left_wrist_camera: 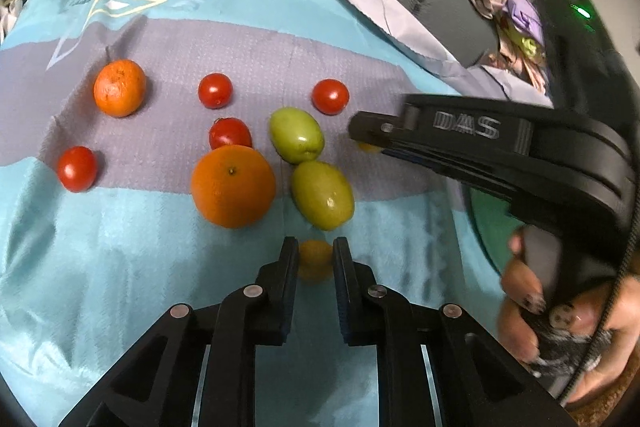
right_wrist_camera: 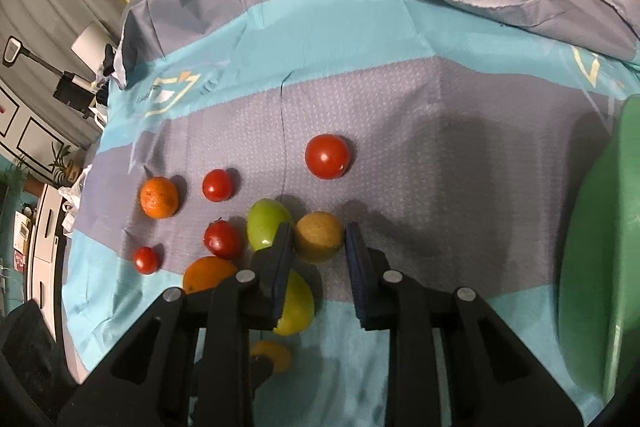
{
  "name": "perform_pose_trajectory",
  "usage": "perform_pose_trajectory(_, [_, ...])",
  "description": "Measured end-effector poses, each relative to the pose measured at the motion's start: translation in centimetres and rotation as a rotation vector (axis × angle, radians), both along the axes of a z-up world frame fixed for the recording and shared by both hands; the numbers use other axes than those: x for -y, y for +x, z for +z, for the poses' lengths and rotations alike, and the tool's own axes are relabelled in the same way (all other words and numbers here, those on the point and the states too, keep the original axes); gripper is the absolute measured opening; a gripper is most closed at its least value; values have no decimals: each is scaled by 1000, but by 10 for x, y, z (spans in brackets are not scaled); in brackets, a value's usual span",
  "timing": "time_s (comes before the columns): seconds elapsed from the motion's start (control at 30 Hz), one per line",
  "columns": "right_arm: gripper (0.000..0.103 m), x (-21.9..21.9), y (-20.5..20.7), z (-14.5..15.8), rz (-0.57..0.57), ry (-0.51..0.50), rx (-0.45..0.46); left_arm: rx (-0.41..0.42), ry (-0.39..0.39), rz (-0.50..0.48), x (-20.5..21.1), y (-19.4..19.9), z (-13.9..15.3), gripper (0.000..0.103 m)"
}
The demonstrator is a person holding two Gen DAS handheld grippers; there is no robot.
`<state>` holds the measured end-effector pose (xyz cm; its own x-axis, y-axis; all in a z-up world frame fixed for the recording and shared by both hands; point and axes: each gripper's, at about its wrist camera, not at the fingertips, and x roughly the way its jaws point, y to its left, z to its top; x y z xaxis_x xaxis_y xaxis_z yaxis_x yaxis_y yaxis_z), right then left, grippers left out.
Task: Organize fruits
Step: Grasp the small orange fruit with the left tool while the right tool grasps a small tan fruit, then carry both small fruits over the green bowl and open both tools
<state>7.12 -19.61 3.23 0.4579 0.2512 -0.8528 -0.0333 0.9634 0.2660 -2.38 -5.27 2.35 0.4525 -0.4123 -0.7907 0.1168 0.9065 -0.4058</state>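
- A small yellow-orange fruit (left_wrist_camera: 315,259) is clamped between the pads of the left gripper (left_wrist_camera: 316,255), low on the turquoise band of the striped cloth (left_wrist_camera: 120,267), toward its near edge.
- A brownish-green round fruit, perhaps a kiwi (right_wrist_camera: 319,237), is gripped by the right gripper (right_wrist_camera: 319,241) on the grey band near the middle of the cloth; whether it is clear of the cloth cannot be told.
- The step in hand is judged to be the pick-up: both fruits are seized, neither is yet carried away.
- Left loose on the cloth are a large orange (left_wrist_camera: 233,186), two green fruits (left_wrist_camera: 296,135) touching each other beside it, a smaller orange (left_wrist_camera: 119,87) toward the left edge, and four tomatoes (left_wrist_camera: 330,96) spread over the grey band.
- A green bowl (right_wrist_camera: 600,247) is seen at the right edge of the cloth; it is judged the likely destination.
- The next move is judged to call for a lift clear of the neighbouring green fruit, which lies just beside the right gripper's left finger, then a carry toward the bowl.
- A firm yet gentle squeeze is called for, since round fruit can slip or roll.
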Motion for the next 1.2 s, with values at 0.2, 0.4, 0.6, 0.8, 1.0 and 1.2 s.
perform_pose_trajectory(0.2, [27, 11, -18, 14, -32, 7, 21, -38, -3, -45, 4, -6, -7, 29])
perform_pose_trajectory(0.4, [27, 17, -39, 30, -29, -8, 60, 34, 87, -87, 15, -15, 3, 29])
perform_pose_trajectory(0.6, [27, 20, -42, 35, -27, 13, 79, -14, 86, -74, 17, -3, -8, 29])
perform_pose_trajectory(0.8, [27, 20, -44, 37, -31, 26, 80, -9, 87, -66, 18, -4, -10, 29])
perform_pose_trajectory(1.0, [27, 21, -44, 36, -31, 31, 77, -5, 108, -63, 20, -5, -9, 26])
perform_pose_trajectory(1.2, [27, 23, -47, 42, -31, 42, 85, 49, 123, -62, 28, -8, 14, 26])
